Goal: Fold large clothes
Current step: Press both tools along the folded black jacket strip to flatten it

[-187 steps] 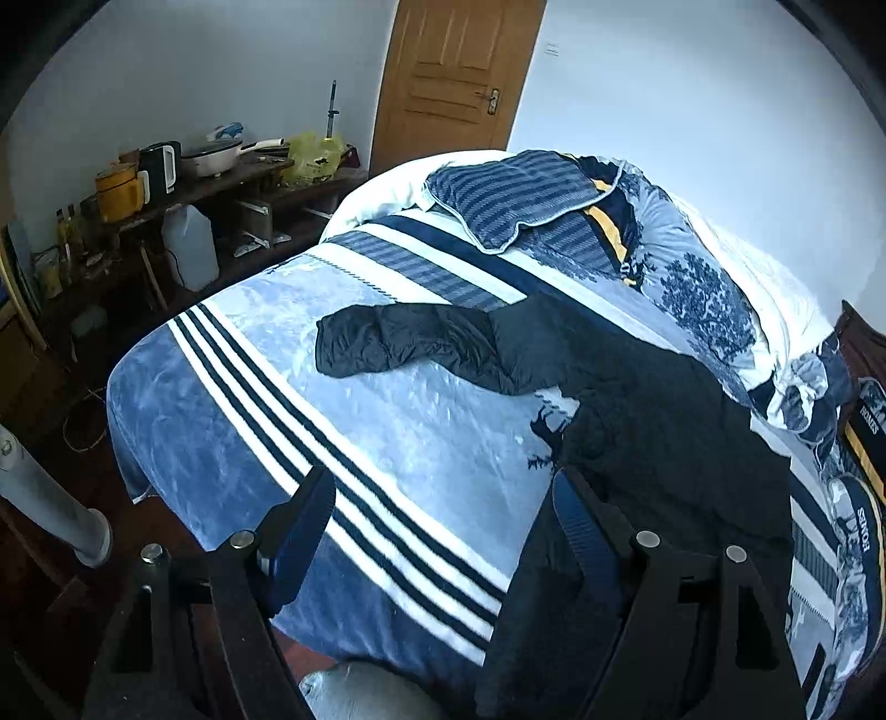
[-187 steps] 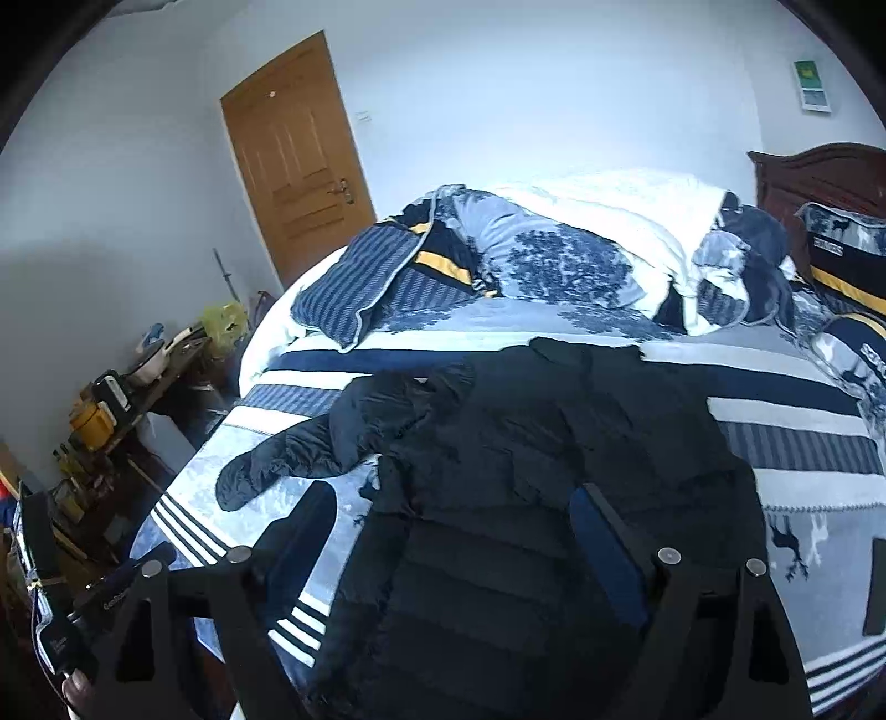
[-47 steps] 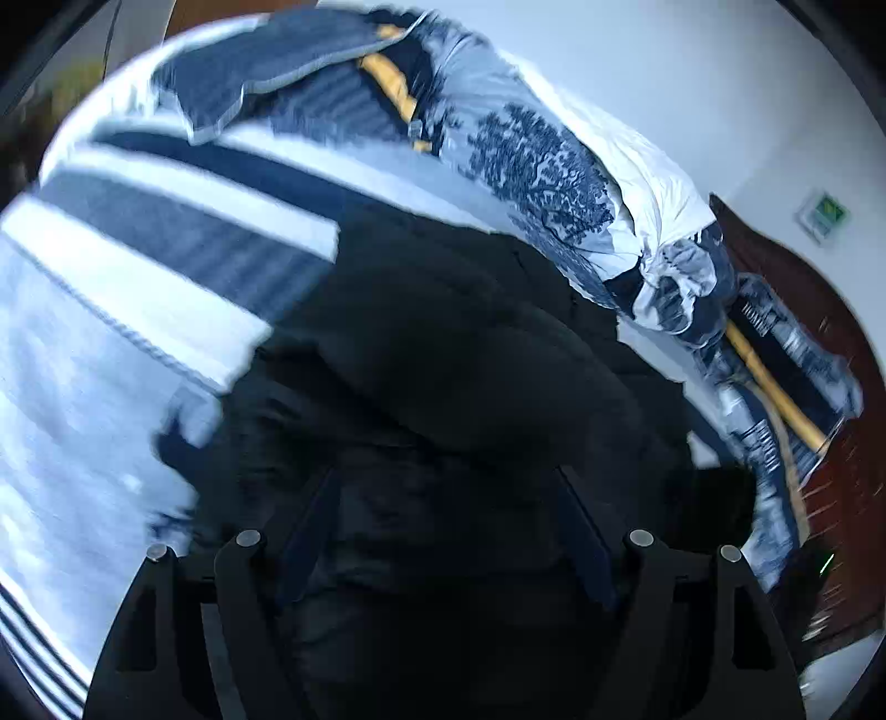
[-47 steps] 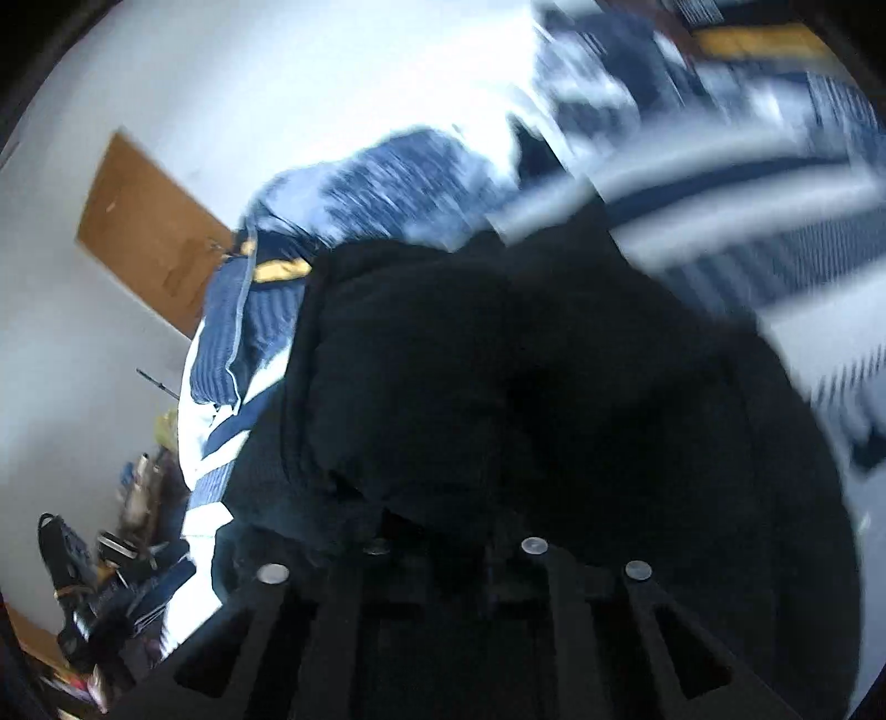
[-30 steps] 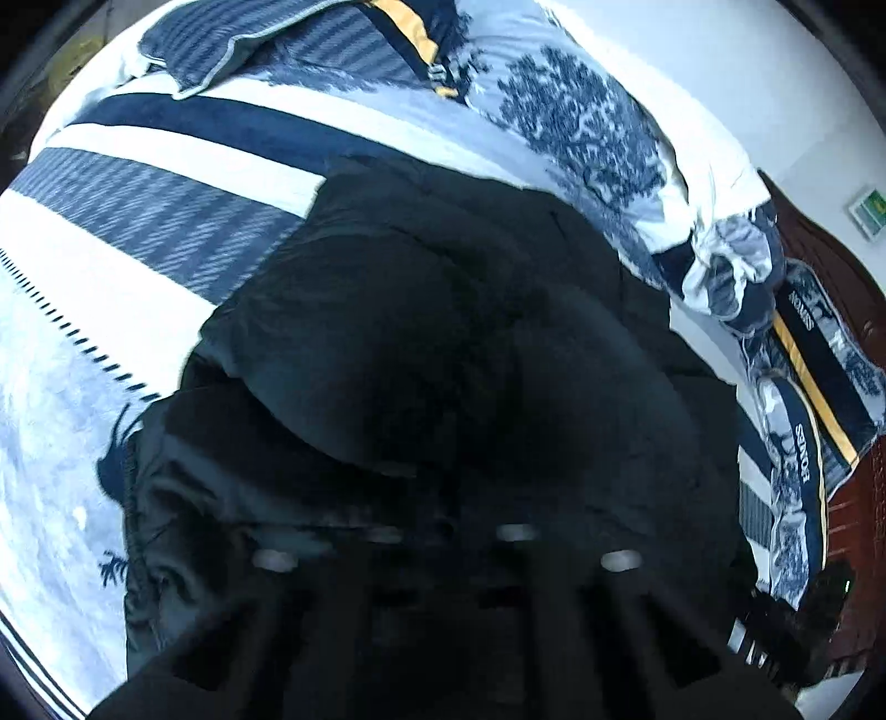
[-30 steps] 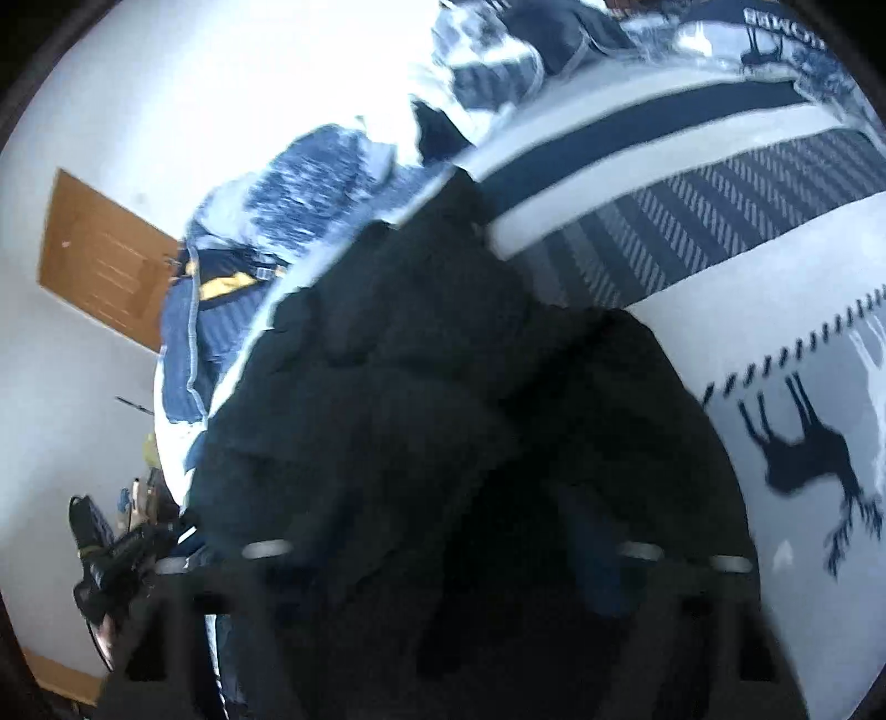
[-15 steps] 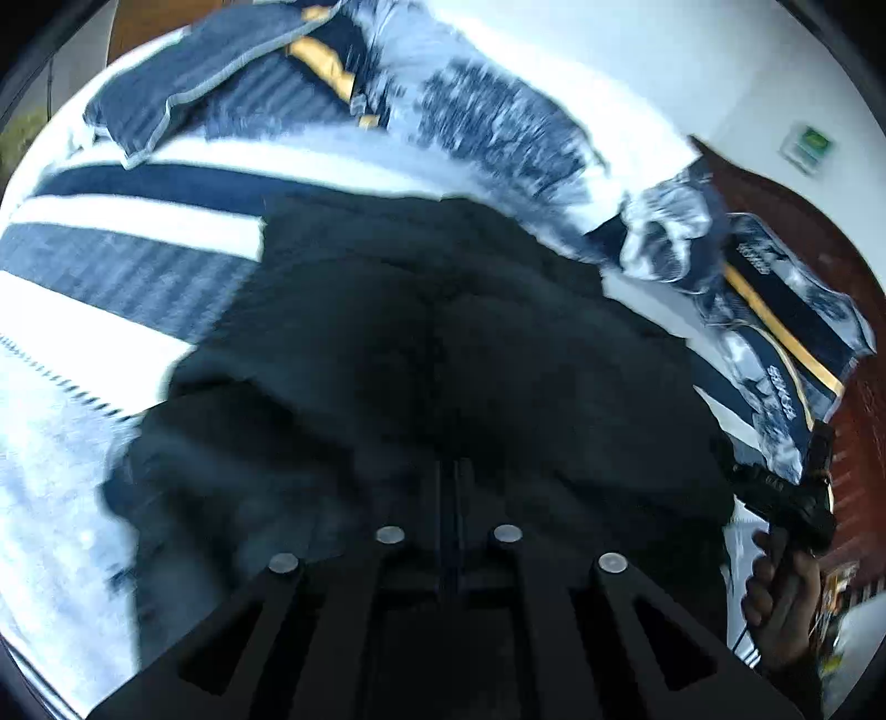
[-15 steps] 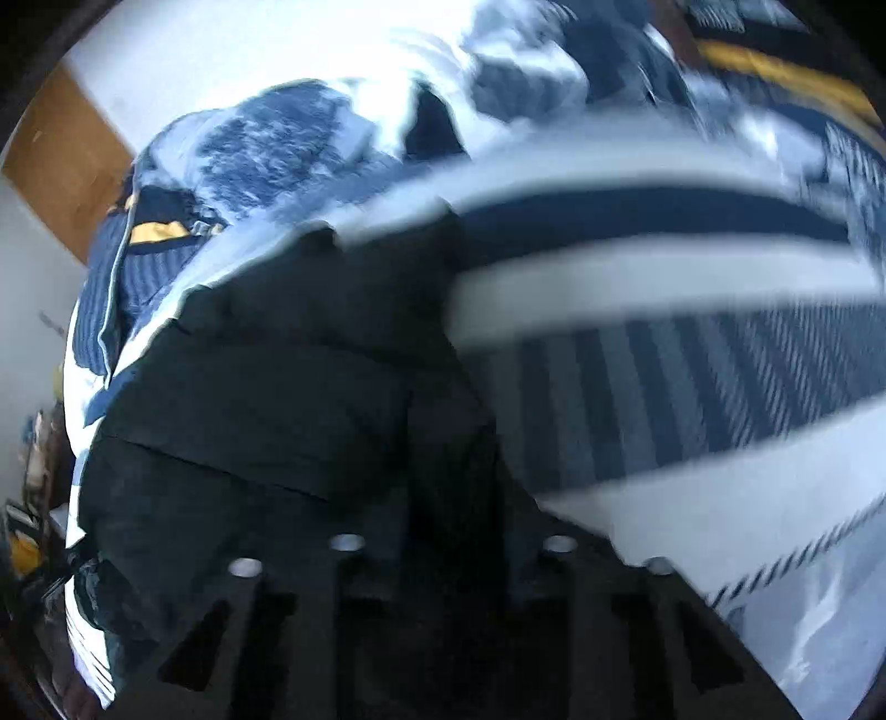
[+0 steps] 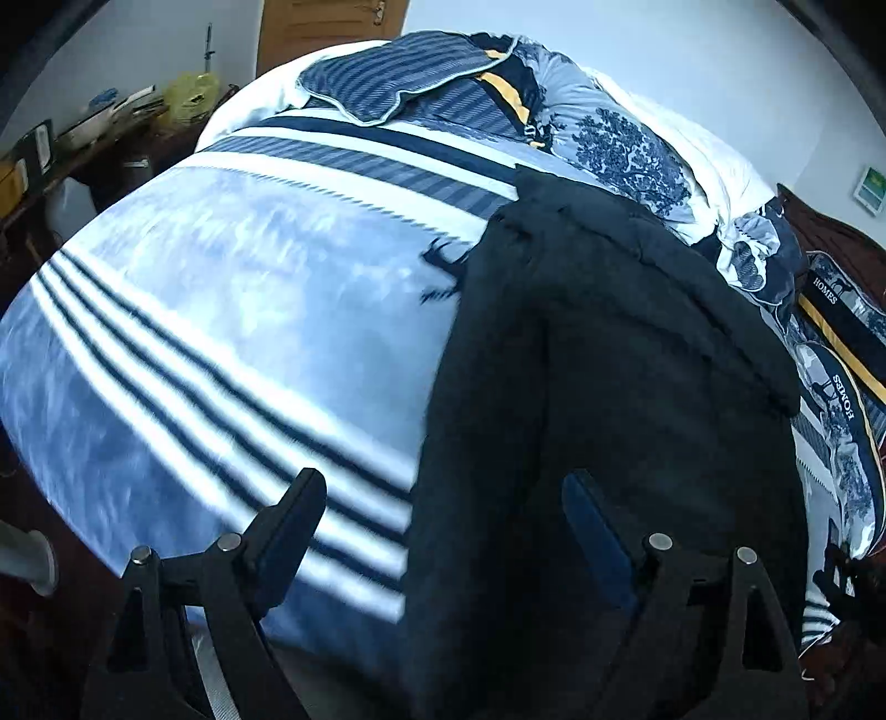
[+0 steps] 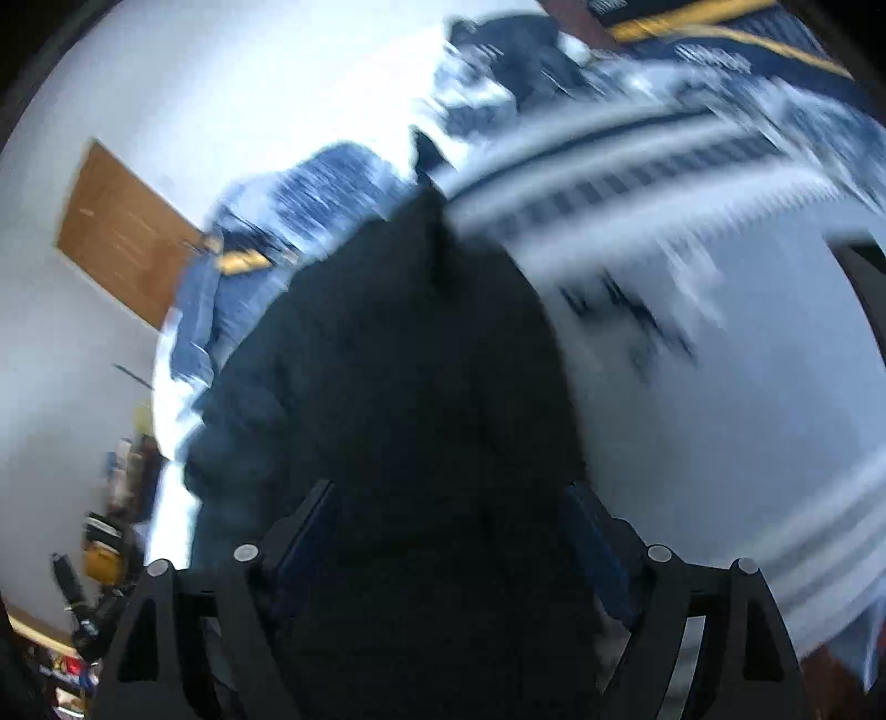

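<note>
A black puffer jacket [image 9: 609,360] lies lengthwise on the blue-and-white striped bed blanket [image 9: 221,332], its sleeves tucked in so it forms a long narrow shape reaching the near edge. My left gripper [image 9: 443,498] hovers over the jacket's left edge; its jaws are opening and the pads touch nothing. In the blurred right wrist view the jacket [image 10: 398,360] fills the middle. My right gripper [image 10: 448,515] is above it, jaws opening, with the fabric below and between the fingers but not pinched.
A heap of duvet and a striped pillow [image 9: 398,83] lies along the far side of the bed. Printed pillows [image 9: 841,332] and a dark headboard are at the right. A wooden door [image 9: 326,22] and a cluttered side table [image 9: 94,138] stand far left.
Half a second ago both grippers were shut low on the jacket. Now both stand wide and have pulled back; the left view has swung left over the bare blanket, the jacket left lying.
</note>
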Motion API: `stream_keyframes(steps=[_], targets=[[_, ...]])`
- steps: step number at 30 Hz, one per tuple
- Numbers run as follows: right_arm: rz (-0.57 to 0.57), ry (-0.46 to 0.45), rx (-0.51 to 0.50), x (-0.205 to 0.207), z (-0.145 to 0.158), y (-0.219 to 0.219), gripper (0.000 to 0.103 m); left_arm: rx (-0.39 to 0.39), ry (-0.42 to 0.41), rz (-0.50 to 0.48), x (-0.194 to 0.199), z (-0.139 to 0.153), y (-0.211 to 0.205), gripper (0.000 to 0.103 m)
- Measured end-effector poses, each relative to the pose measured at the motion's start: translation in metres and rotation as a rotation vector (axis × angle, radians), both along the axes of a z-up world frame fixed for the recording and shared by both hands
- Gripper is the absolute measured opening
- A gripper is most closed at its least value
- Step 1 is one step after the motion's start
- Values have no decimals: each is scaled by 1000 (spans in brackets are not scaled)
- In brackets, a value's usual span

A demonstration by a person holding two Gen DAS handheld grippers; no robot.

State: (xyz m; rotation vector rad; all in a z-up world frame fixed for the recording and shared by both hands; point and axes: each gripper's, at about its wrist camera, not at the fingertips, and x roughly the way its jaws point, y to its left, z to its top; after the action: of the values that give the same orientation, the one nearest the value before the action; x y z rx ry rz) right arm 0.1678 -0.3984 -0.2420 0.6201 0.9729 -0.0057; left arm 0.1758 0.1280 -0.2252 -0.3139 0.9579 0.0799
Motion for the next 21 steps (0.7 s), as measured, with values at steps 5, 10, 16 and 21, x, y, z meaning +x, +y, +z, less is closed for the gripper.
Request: stream_keyframes(steps=[5,10,16,21], targets=[[2,19,-76,-38,-27,9,85,1,-2,-29,-16,-17,-1,86],[9,73,-63,-38,-37,6,84,27,15,-126,-10,-21,-27,86],[41,120,-17,-39,-48,9,81,-11,79,-170,-6,-35,-35,69],[41,166,-6,-47,-59,7,61,-33,122,-228,0,-44,-45,22]])
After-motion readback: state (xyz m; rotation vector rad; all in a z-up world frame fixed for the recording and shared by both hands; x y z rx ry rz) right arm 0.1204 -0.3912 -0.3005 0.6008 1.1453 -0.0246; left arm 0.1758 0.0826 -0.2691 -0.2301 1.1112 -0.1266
